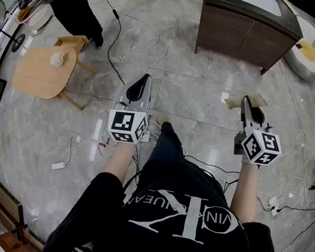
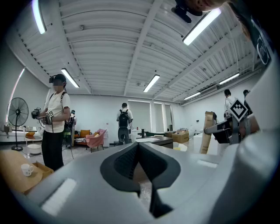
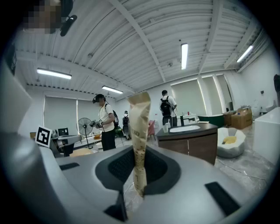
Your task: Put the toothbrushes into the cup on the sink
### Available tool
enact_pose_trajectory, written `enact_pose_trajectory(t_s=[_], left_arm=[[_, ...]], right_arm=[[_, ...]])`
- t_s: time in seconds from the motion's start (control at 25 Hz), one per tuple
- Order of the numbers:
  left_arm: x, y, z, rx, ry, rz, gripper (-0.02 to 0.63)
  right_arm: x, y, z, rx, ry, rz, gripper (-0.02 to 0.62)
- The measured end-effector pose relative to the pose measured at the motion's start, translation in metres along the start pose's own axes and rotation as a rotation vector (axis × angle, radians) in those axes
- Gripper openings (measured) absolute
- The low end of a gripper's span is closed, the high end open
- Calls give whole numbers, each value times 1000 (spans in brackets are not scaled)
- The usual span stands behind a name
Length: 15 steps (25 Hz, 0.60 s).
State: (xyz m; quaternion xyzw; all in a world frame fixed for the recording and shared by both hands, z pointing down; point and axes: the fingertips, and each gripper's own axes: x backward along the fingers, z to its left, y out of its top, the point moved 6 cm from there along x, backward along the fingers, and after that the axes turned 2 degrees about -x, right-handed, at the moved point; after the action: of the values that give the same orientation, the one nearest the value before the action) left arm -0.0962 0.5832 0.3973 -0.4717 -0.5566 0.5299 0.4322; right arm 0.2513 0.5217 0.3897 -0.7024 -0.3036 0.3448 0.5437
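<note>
Toothbrush, paper-wrapped (prob.) (image 3: 140,131): clamped in R gripper (image 1: 248,103), long axis across jaws.
L gripper (image 1: 144,80): jaws together, empty.
Cup (image 3: 166,127): on sink cabinet (image 1: 247,29), straight ahead, well apart; R hand nearer.

Tan paper packet (image 3: 140,127), printed and creased, stood upright, clamped between the right gripper (image 3: 138,162) jaws, near right, pale cup (image 3: 167,127) stood upright on dark sink counter (image 3: 209,127), far
</note>
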Motion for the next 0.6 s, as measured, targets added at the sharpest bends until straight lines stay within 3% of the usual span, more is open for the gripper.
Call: enact_pose_trajectory(t_s=[0.6], left_arm=[[-8,-3,3,8,1,17,11]], right_arm=[[-9,0,2,11,23,7,54]])
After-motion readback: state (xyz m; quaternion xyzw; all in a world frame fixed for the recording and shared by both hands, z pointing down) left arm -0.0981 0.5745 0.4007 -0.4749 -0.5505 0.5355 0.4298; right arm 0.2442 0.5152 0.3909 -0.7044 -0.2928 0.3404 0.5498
